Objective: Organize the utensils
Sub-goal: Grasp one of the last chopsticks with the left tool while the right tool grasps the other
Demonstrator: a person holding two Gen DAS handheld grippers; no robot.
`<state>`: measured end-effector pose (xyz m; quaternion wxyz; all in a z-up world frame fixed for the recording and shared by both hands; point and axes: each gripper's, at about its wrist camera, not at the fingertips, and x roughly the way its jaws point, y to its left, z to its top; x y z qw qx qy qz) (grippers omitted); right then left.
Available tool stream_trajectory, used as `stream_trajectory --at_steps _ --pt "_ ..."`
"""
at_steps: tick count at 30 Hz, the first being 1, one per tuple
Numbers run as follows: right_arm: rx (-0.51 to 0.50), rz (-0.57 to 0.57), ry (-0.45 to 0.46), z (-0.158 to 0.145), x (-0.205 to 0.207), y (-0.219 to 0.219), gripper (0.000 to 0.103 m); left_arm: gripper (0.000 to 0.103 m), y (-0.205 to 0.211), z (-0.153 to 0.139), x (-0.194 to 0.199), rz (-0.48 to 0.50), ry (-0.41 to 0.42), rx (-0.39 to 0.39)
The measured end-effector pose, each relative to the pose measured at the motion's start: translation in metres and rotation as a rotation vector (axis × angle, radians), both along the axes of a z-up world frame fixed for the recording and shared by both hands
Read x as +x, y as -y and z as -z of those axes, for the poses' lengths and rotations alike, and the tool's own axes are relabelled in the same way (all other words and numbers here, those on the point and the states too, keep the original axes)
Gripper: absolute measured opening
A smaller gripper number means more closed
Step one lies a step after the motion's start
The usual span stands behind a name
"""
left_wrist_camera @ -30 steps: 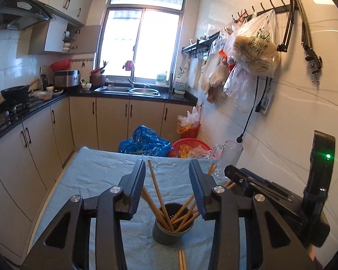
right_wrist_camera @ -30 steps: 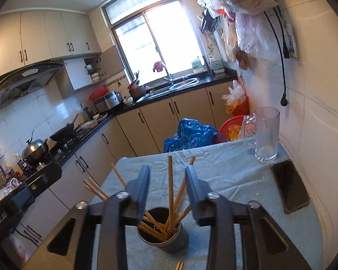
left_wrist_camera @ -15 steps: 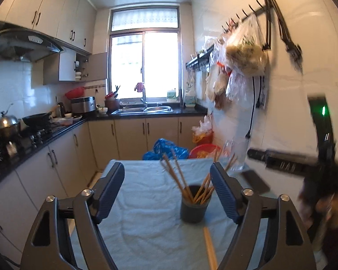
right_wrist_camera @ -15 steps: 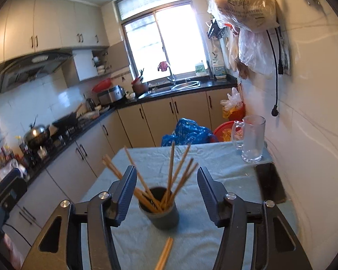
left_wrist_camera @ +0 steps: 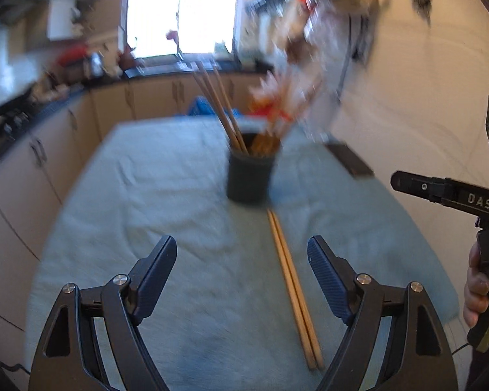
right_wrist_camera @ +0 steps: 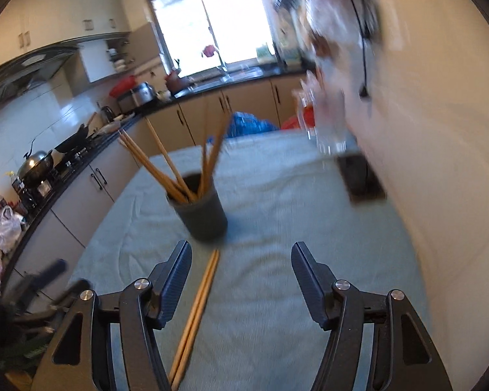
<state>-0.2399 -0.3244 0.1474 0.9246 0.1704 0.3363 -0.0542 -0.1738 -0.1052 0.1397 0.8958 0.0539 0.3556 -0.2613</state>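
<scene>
Jaws of the left gripper and the right gripper stand released, having just been opening, nothing clamped. A pair of chopsticks lies flat on the cloth-covered worktop, between the left jaws, beside the right gripper's left finger. Beyond stands the dark cup, holding more chopsticks. Farther right lies a phone.

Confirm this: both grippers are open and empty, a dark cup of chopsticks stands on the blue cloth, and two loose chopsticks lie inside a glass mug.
Wrong on one point: the two loose chopsticks lie flat on the blue cloth, just in front of the dark cup. Both wrist views show it. The rest holds.
</scene>
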Motion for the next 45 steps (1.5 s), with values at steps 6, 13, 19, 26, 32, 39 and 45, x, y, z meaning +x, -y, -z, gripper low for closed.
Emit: stream_trajectory --at_steps 6,13,19,26,32,39,45 --pt "0.092 0.013 -0.057 0.038 -0.005 0.013 0.068 0.049 0.032 0.05 0.015 0.073 -0.175 0.044" --pt "0.122 0.01 -0.076 0.052 -0.002 0.016 0.068 0.028 0.048 0.085 0.027 0.074 -0.28 0.076" --pt "0.142 -0.002 -0.106 0.065 0.005 0.014 0.068 0.028 0.051 0.086 0.028 0.072 -0.289 0.052" --pt "0.155 -0.007 -0.13 0.075 0.008 0.012 0.068 0.017 0.07 0.085 0.03 0.066 -0.242 0.13" --pt "0.15 -0.008 -0.141 0.076 0.005 0.011 0.068 0.007 0.068 0.089 0.039 0.026 -0.294 0.109" --pt "0.152 -0.05 -0.18 0.086 0.011 -0.002 0.068 0.007 0.024 0.087 0.039 -0.134 -0.427 0.043" --pt "0.115 -0.144 -0.24 0.097 0.041 -0.031 0.068 0.007 -0.007 0.086 0.032 -0.177 -0.452 0.008"
